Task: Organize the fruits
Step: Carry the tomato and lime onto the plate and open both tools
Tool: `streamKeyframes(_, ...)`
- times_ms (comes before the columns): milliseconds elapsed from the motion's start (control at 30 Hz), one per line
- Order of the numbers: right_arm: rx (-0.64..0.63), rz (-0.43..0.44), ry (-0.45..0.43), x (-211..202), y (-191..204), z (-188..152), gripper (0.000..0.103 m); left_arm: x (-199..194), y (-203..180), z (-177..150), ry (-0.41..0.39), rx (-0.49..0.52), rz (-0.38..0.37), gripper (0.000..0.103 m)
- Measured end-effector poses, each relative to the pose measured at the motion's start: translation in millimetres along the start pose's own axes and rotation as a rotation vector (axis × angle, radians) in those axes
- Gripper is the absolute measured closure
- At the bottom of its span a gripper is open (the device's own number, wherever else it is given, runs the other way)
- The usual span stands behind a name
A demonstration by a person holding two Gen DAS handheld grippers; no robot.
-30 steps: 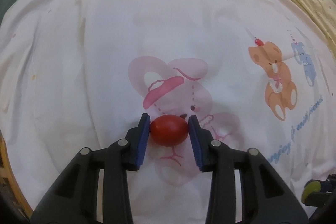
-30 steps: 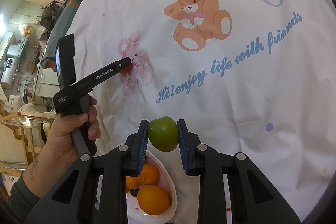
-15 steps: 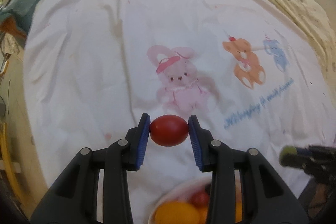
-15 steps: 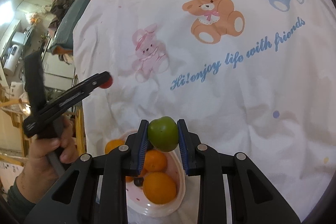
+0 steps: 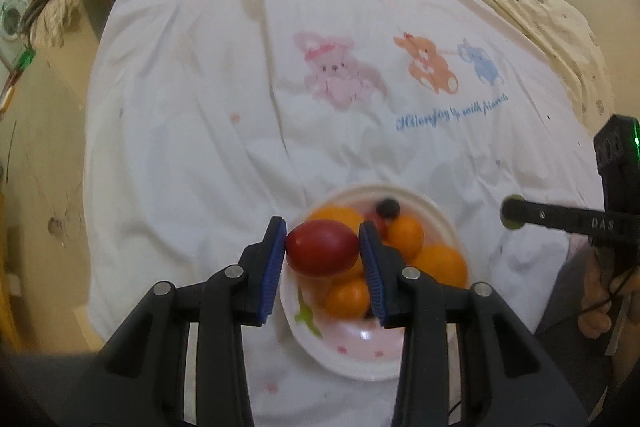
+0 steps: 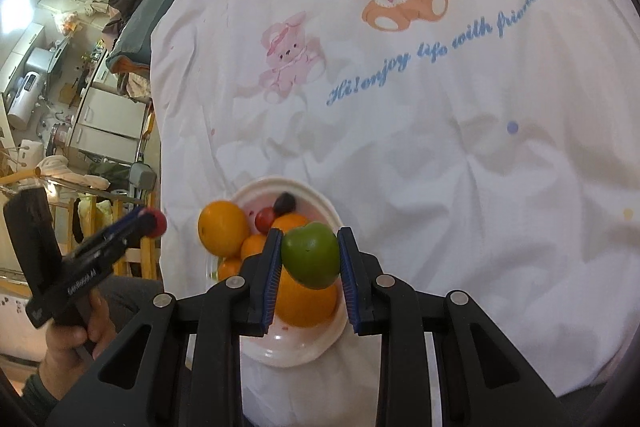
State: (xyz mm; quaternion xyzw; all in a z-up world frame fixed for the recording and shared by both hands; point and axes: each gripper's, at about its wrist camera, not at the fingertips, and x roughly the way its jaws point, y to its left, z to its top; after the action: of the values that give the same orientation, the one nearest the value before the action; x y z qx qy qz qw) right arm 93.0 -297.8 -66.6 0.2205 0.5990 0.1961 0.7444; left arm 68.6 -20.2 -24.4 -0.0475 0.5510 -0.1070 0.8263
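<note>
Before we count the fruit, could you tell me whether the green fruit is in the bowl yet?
Not yet: the green fruit is clamped in the right hand-held gripper, above the bowl.

Grippers: two, a left gripper (image 5: 322, 254) and a right gripper (image 6: 309, 255).
Bowls: one white bowl (image 6: 295, 351).
Oranges: at least four in the bowl, such as the big orange (image 6: 223, 233); some are partly hidden.
Red fruits: two, a red fruit (image 5: 322, 253) between gripper fingers and a small red fruit (image 6: 265, 219) in the bowl.
Green fruits: one green fruit (image 6: 310, 254).
Dark fruits: one dark fruit (image 6: 285, 203).
Printed cloths: one white cloth (image 6: 440, 147).
Cartoon animals on it: three.
</note>
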Motion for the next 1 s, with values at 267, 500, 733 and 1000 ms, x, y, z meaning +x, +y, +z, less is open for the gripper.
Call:
streamKeyframes(267,-0.042,0.022,0.034,8.1,19.2,-33.4,0.074,18.1,-9.6,-53.1,0.111,-0.006,-0.039,0.070)
streamKeyframes(500,-0.060,0.001,0.134,31.8,30.1,-56.3,0.074,35.1,-18.0,-76.1,0.189,0.007,-0.060,0.070)
streamKeyframes(733,-0.086,-0.031,0.227,57.4,38.3,-70.6,0.073,45.6,-18.8,-77.6,0.214,-0.006,-0.071,0.070)
streamKeyframes(1000,-0.061,-0.021,0.264,68.1,35.6,-72.1,0.071,51.2,-18.1,-78.7,0.230,-0.007,-0.060,0.069)
